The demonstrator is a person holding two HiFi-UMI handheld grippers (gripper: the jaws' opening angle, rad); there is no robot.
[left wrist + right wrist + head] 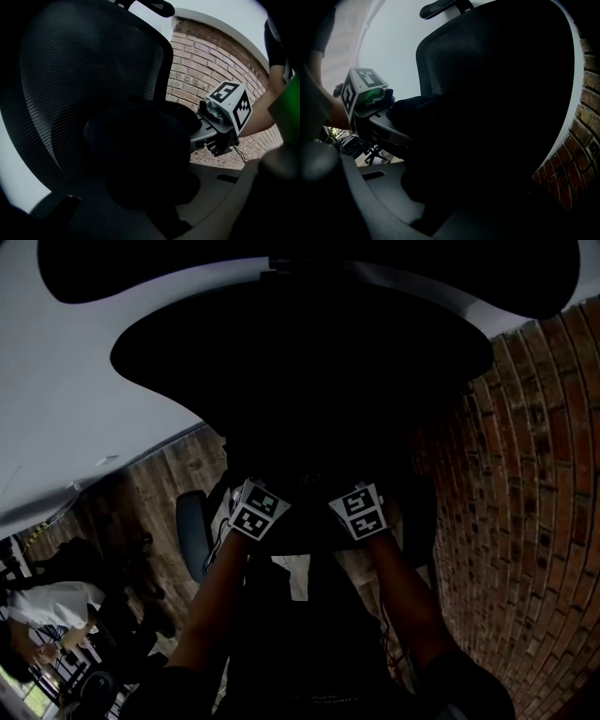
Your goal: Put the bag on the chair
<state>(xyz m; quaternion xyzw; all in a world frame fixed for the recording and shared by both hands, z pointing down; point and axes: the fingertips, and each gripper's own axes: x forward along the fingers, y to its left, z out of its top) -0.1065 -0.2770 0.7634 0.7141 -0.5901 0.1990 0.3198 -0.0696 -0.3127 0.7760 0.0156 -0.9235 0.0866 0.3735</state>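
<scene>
The black bag (140,154) is a dark, shapeless mass in front of the black mesh chair back (84,70). In the head view I look down over the chair's headrest (309,263) and backrest (300,352). My left gripper (267,491) and right gripper (349,491) are side by side below the backrest, with the bag (309,521) between them. Each gripper view shows the other gripper's jaws sunk into the bag's top: the right gripper (199,126) and the left gripper (389,112). Both appear shut on it. The bag's underside and the seat are lost in darkness.
A red brick wall (534,521) runs close along the right. A white wall (75,381) is on the left, above a wooden floor (159,484). Another chair (192,535) stands to the left, and people (47,615) are at the lower left.
</scene>
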